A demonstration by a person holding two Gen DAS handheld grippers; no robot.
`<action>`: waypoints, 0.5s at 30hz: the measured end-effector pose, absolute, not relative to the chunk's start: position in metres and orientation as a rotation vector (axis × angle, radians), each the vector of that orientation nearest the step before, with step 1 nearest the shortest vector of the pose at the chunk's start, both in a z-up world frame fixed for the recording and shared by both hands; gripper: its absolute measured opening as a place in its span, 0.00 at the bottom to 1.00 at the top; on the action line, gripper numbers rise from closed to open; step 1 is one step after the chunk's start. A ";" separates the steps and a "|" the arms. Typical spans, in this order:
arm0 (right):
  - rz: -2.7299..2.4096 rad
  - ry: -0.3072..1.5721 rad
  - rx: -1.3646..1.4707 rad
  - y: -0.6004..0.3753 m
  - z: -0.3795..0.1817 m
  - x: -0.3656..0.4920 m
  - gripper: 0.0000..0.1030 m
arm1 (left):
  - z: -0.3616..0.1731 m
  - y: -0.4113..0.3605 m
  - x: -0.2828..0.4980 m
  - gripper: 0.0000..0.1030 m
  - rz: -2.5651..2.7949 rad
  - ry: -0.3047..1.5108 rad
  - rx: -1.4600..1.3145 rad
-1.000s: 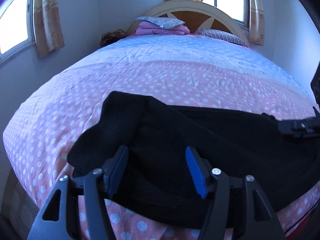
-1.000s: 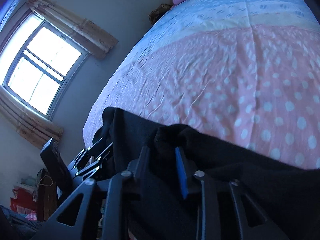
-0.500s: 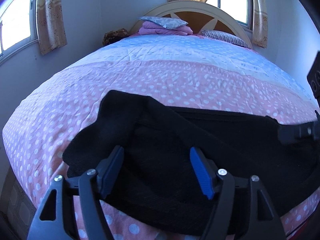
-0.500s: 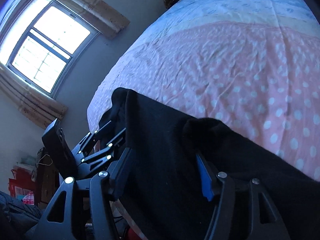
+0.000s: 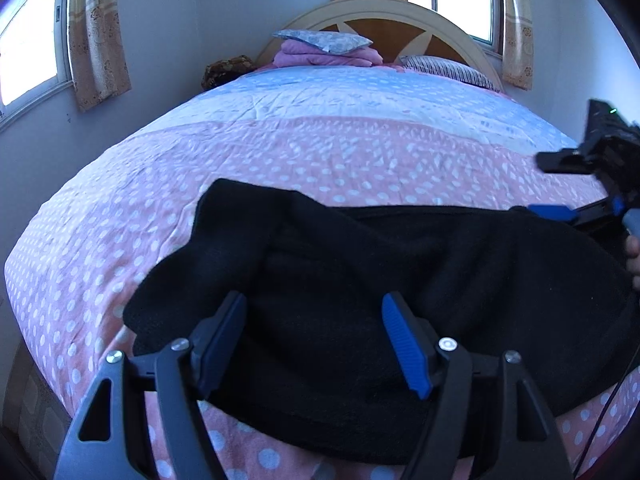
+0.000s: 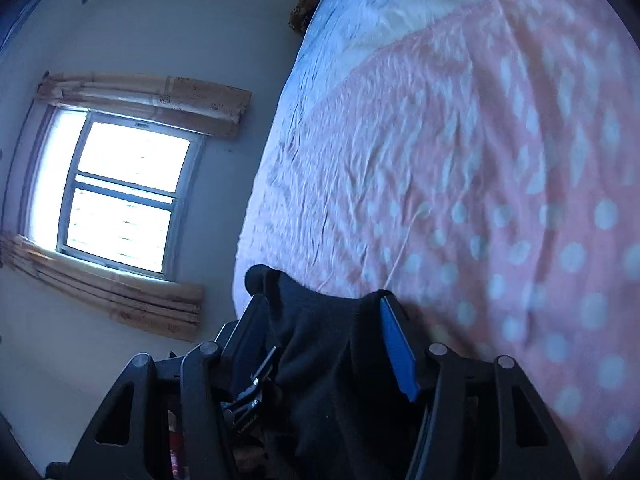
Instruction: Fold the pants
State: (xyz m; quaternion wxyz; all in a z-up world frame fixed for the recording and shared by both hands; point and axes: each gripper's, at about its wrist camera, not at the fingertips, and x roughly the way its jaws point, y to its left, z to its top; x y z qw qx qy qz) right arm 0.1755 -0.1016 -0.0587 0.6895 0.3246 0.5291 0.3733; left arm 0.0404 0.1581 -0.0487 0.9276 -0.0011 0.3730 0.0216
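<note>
The left claw (image 5: 314, 340) hangs low near the foot edge of the bed, its blue-padded fingers (image 5: 404, 344) spread wide apart. The right claw (image 6: 320, 336) is rolled to one side, its fingers (image 6: 396, 344) likewise parted, with black cloth between them.

A home bedroom: quilted polka-dot bed (image 5: 280, 152), arched headboard (image 5: 384, 12), pillows (image 5: 324, 38), curtained windows (image 6: 120, 196).

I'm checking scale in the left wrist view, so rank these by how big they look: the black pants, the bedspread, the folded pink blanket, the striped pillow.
1. Bedspread
2. Black pants, though nearness to the camera enlarges them
3. Folded pink blanket and striped pillow: they look alike, too close to rank
</note>
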 end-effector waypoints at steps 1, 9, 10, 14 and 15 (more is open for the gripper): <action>0.779 1.143 0.671 -0.111 -0.044 0.169 0.58 | -0.049 0.158 0.041 0.71 0.044 0.767 -0.003; -0.141 0.834 0.411 -0.311 0.044 0.117 0.58 | -0.048 0.155 0.045 0.73 0.075 0.781 -0.017; -0.250 0.834 0.405 -0.338 0.043 0.116 0.58 | -0.047 0.154 0.045 0.73 0.081 0.786 -0.020; -0.565 0.924 0.324 -0.413 0.026 0.135 0.58 | -0.047 0.154 0.047 0.73 0.092 0.796 -0.027; -0.605 0.975 0.304 -0.428 0.017 0.142 0.58 | -0.047 0.154 0.048 0.74 0.095 0.796 -0.028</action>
